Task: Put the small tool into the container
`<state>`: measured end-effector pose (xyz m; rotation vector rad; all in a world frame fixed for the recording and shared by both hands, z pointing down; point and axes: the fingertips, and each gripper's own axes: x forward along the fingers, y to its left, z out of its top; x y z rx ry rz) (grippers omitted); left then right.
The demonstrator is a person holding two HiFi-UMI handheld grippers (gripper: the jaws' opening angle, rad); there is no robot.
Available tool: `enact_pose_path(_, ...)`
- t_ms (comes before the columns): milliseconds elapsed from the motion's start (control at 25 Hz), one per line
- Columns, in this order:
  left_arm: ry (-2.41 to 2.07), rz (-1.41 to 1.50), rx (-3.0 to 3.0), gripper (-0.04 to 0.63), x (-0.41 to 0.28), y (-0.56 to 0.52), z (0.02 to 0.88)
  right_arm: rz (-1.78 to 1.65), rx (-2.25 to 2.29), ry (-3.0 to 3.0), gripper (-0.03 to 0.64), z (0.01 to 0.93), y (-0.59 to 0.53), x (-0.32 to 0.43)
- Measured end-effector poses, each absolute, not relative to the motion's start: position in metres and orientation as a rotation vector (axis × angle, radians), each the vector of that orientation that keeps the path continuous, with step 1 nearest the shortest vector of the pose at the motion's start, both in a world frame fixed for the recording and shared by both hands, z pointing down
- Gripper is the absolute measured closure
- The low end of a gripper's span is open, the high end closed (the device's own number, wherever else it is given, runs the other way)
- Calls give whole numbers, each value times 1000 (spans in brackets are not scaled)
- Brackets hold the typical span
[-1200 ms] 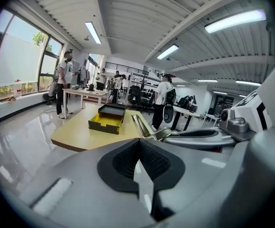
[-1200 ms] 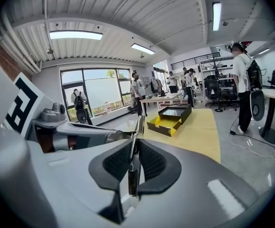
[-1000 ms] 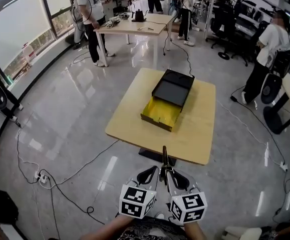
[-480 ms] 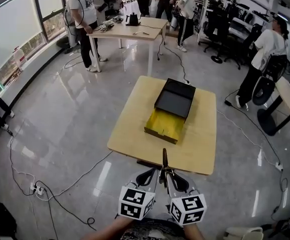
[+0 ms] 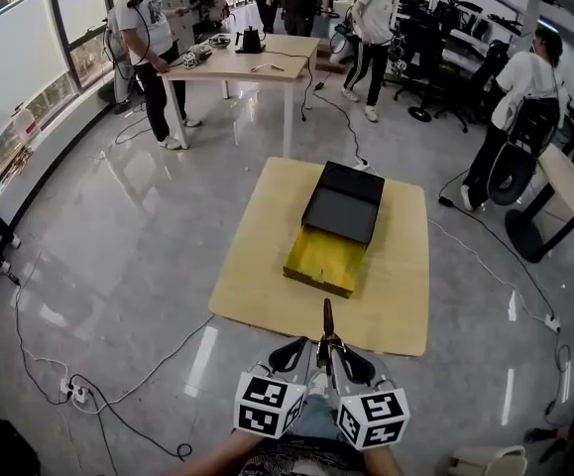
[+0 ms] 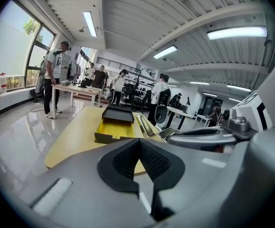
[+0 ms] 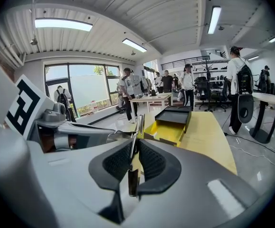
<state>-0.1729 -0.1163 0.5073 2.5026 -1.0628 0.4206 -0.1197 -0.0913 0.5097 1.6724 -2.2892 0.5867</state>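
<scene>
Right gripper (image 7: 135, 151) clamped on the small tool (image 5: 327, 317), held just off the table's (image 5: 252, 256) near edge. Left gripper (image 6: 138, 144) pinched together, empty. Container (image 5: 343, 206) mid-table, its yellow drawer (image 5: 324, 258) open.

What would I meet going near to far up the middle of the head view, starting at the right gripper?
right gripper → small tool → wooden table → yellow tray → black cover → far table

Left gripper (image 6: 139, 144): fingers together, empty.
</scene>
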Motion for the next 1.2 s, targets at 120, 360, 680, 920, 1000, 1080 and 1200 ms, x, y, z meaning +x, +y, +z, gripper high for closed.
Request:
enact_pose_path(120, -1070, 425, 2502, 578, -166, -142, 506, 588, 1667, -2298, 578, 509, -116, -113)
enact_pose_path(360, -1102, 435, 2489, 578, -142, -210, 504, 588, 1632, -2324, 578, 506, -188, -90)
enact_pose_path(680, -1168, 440, 2450, 578, -84, -311, 510, 591, 1555, -2363, 578, 513, -292, -30)
enact_pose_path(920, -1213, 448, 2419, 578, -57, -374, 514, 600, 1500, -2389, 578, 518, -357, -2)
enact_pose_path(1000, -1234, 448, 2414, 578, -38, -385, 519, 605, 1481, -2401, 578, 524, -367, 16)
enact_pose_path(1080, -1257, 447, 2408, 578, -23, -394, 518, 608, 1464, -2411, 578, 524, -374, 33)
enact_pose_path(1200, -1288, 448, 2396, 578, -3, -411, 507, 607, 1440, -2422, 578, 514, -393, 55)
